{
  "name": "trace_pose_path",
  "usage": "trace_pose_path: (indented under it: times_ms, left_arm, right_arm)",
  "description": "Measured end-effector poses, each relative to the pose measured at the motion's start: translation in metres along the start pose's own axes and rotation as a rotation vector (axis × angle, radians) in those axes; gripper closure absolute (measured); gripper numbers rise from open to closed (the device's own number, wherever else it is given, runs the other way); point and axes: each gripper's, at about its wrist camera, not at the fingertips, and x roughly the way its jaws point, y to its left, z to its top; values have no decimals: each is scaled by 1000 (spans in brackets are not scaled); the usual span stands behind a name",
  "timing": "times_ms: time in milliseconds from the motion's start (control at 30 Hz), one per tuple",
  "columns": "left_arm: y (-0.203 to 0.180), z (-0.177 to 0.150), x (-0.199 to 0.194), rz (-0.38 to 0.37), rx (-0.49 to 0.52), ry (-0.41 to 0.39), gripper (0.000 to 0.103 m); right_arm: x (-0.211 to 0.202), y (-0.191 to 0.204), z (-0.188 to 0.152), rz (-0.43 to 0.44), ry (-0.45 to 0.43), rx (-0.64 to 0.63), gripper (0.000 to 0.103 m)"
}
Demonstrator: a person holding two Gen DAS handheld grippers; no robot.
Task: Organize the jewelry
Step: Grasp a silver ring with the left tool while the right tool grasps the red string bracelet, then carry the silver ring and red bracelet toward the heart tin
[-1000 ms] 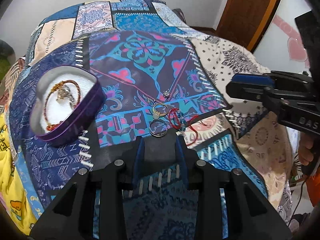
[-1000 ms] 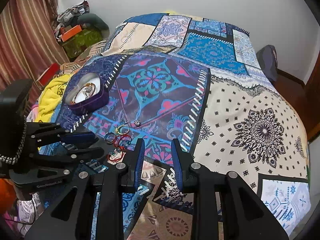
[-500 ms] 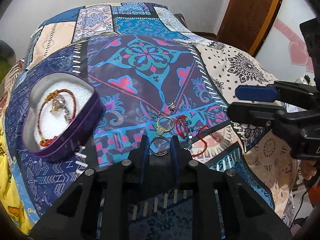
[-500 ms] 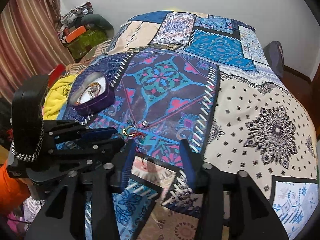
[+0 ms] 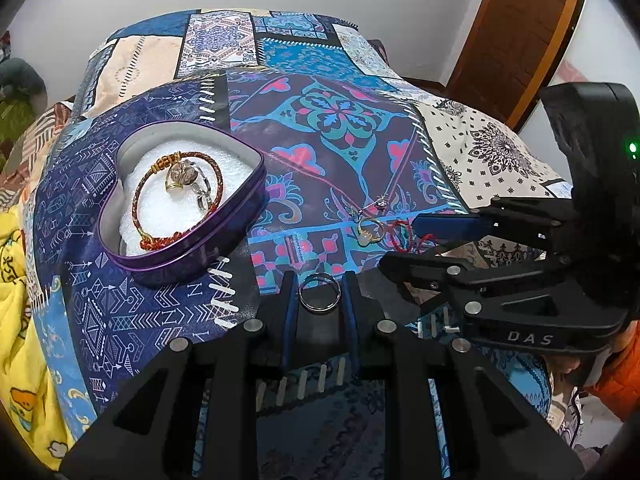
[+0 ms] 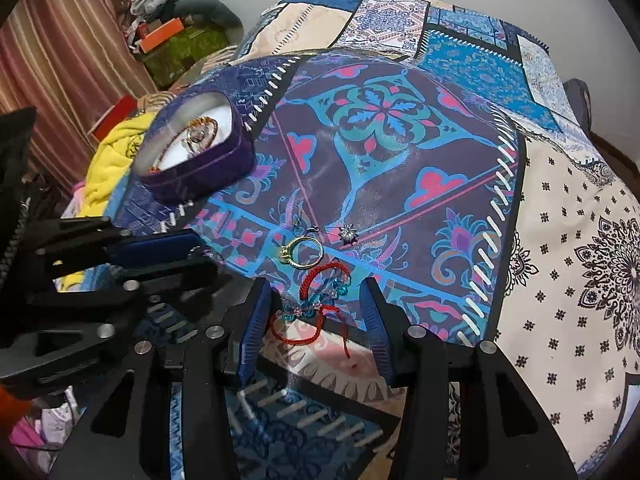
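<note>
My left gripper is shut on a silver ring, held between its blue pads just above the bedspread. A purple heart-shaped tin with white padding holds a braided bracelet and rings; it sits to the left and shows in the right wrist view too. My right gripper is open, its jaws on either side of a red cord bracelet with teal beads. A gold ring and a small silver star pendant lie just beyond it.
The patchwork bedspread covers the bed. A yellow blanket lies at the left edge. A wooden door stands at the back right. Boxes and a curtain are beside the bed.
My left gripper closed on the silver ring and lifted it back toward the tin side. My right gripper opened wide and moved forward over the red cord bracelet.
</note>
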Motion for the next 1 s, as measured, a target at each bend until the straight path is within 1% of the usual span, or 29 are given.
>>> trace_pose_path:
  times_ms: [33,67,133,200,233,433,533,700,1000]
  left_arm:
    - [0,-1,0,0,0,-2,82]
    - [0,-1,0,0,0,-3,82]
    - [0,-1,0,-1,-2,-6,82]
    - [1,-1,0,-5,-7,-7,82]
    - [1,-1,-1,-7,-9,-7,82]
    - [-1,-3,-7,-9,-16,-8,82]
    - [-2,-2,-16,-7,-17,-22,82]
    - [-6,4,-35,2,-7,-63,82]
    - [-10,13,-72,16,5,-143,82]
  right_arm:
    - [-1,0,-1,-14,-4,-4,68]
    - [-1,0,-2,-26,-5,-10,72]
    - [-3,-1,-4,-26,-6,-7,84]
    - [-5,-3,-6,-29,-7,-6,89]
    - [-5,-3,-6,-35,-5,-7,95]
    - [-13,-3,-8,-37,-18,9,95]
    - [-23,-5,-5,-38,-41,21,96]
    - [-48,-5,5,-47,-105,24,96]
    - [-83,8,22,-47,-211,10,96]
